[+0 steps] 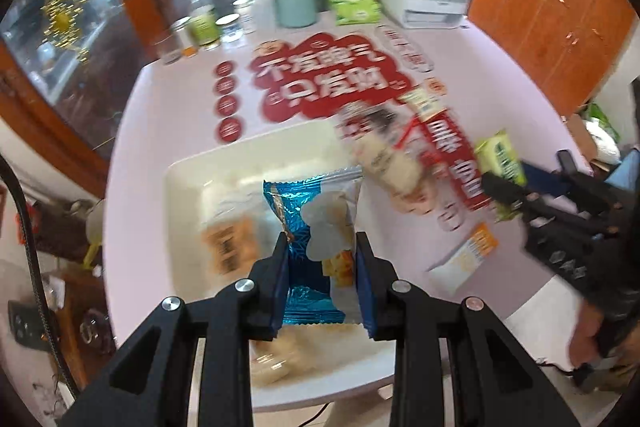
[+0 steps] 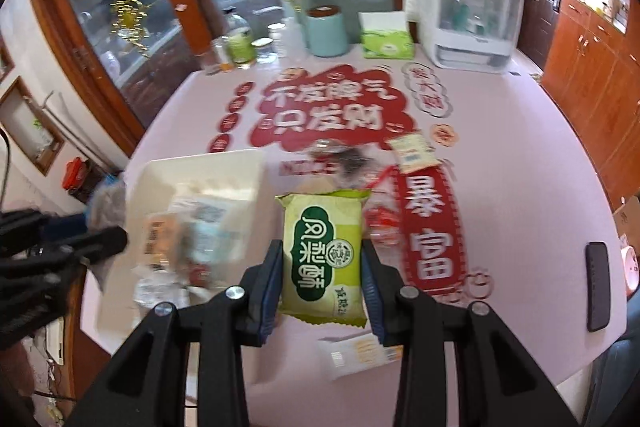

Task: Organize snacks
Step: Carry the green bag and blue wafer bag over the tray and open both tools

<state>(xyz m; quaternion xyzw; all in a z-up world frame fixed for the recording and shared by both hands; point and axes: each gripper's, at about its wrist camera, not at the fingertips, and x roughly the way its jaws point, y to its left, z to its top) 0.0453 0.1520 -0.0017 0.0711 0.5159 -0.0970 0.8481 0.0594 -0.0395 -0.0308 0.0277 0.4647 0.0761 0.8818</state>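
My left gripper (image 1: 322,259) is clamped on a blue packet (image 1: 316,223) above the white tray (image 1: 188,179); my right gripper (image 2: 322,267) grips a green packet (image 2: 324,251) over the table (image 2: 520,155). An orange-white packet (image 2: 360,349) lies below, a phone (image 2: 598,287) at right.

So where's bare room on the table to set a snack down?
Free: the right side between the red banner and the phone. Crowded: the white tray, the loose packets beside it, and the back row of bottles.

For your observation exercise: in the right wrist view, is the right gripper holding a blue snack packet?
No, the right gripper is shut on a green snack packet with dark green lettering.
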